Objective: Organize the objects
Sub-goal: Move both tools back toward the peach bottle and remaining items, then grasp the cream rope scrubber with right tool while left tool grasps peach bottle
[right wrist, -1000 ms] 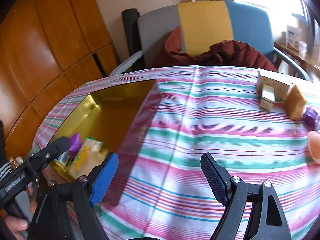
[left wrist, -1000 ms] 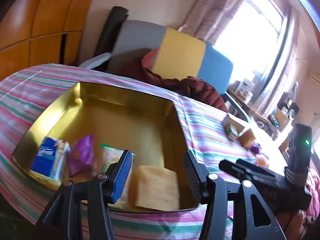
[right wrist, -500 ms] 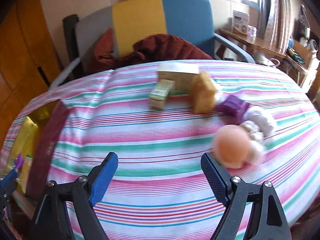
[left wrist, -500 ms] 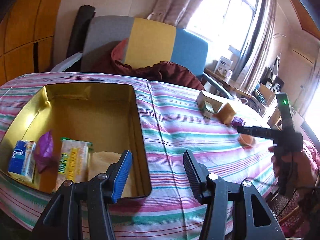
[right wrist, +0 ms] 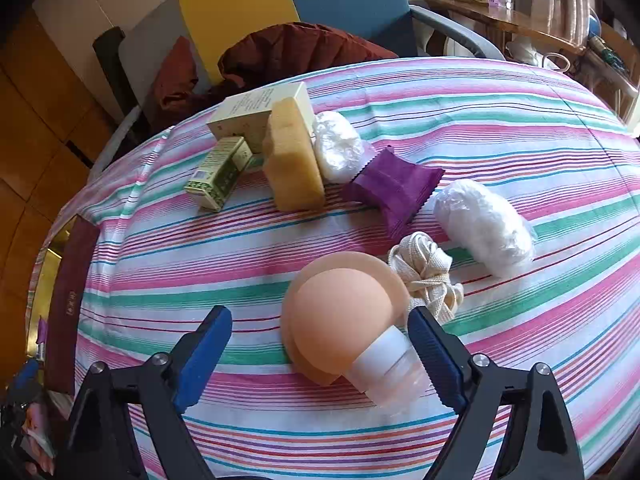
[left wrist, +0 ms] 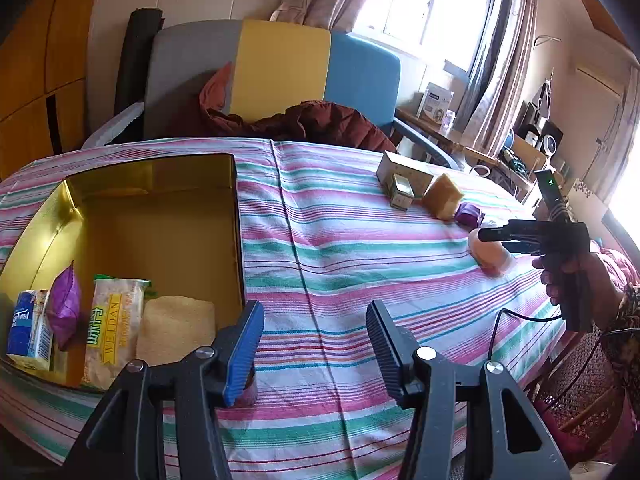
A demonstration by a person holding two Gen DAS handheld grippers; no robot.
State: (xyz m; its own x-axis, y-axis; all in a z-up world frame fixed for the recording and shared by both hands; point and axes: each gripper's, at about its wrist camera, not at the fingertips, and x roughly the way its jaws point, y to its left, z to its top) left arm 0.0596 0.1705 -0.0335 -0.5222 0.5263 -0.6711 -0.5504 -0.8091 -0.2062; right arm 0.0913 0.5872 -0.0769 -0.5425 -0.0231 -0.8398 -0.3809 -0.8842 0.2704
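Observation:
A gold tin box (left wrist: pixel 236 216) lies open on the striped tablecloth (left wrist: pixel 360 264). It holds a blue carton (left wrist: pixel 30 330), a purple packet (left wrist: pixel 64 306), a yellow Weldan pack (left wrist: pixel 110 330) and a tan sponge (left wrist: pixel 176 330). My left gripper (left wrist: pixel 314 344) is open and empty just right of the box's near corner. My right gripper (right wrist: pixel 320 354) is open around a peach mushroom-shaped puff (right wrist: pixel 340 314) with a clear white base, its right finger beside the base. It also shows in the left wrist view (left wrist: pixel 490 236).
Behind the puff lie a cream ribbon bundle (right wrist: pixel 426 272), a purple packet (right wrist: pixel 394 190), two white wrapped bundles (right wrist: pixel 486 224), a yellow sponge (right wrist: pixel 294 160), a green box (right wrist: pixel 220 172) and a cream box (right wrist: pixel 256 114). A chair with a red jacket (left wrist: pixel 316 122) stands past the table.
My right gripper has moved forward and down to the peach puff, which now sits between its fingers. My left gripper has swung right, away from the box interior.

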